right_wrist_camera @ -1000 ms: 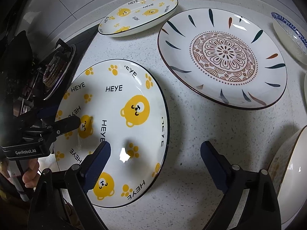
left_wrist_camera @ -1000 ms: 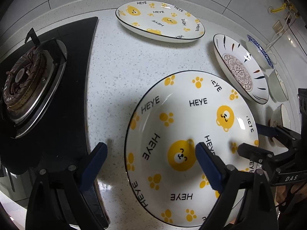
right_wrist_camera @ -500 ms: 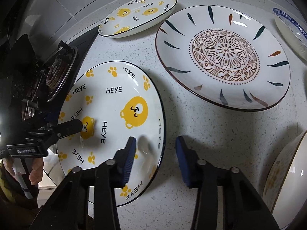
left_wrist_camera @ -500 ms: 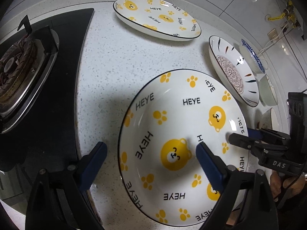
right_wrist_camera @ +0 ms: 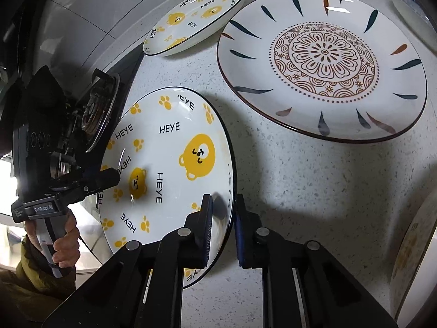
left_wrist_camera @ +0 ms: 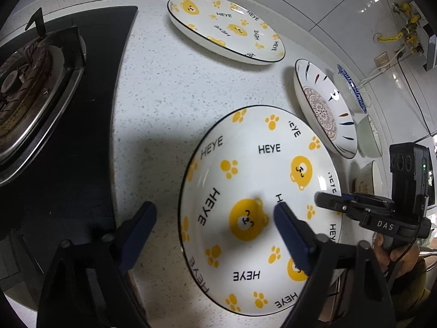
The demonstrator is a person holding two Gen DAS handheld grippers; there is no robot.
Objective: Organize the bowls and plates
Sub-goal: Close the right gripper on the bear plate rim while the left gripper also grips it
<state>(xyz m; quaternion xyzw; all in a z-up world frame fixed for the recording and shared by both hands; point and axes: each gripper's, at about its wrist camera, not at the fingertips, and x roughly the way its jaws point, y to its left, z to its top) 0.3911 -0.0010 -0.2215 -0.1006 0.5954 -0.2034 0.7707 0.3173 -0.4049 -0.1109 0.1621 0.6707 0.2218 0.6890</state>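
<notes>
A white bear plate marked HEYE [left_wrist_camera: 245,180] [right_wrist_camera: 164,147] is raised at its right side off the speckled counter. My right gripper [right_wrist_camera: 222,216] is shut on its right rim, also seen in the left wrist view [left_wrist_camera: 334,201]. My left gripper [left_wrist_camera: 213,216] is open above the plate's left edge, one finger over the counter, one over the plate; it shows in the right wrist view [right_wrist_camera: 109,176]. A second bear plate [left_wrist_camera: 226,27] [right_wrist_camera: 194,16] lies at the back. A mandala plate [left_wrist_camera: 325,106] [right_wrist_camera: 325,63] lies to the right.
A black gas hob with a burner [left_wrist_camera: 24,82] is on the left. Bowls [left_wrist_camera: 368,136] stand past the mandala plate at the right, with a blue-rimmed dish [left_wrist_camera: 351,87] behind. Another bowl's rim [right_wrist_camera: 409,248] is at the right wrist view's lower right.
My right gripper closed from wide open onto the near bear plate's right rim and tilted that side up. My left gripper stayed open over the plate's left edge.
</notes>
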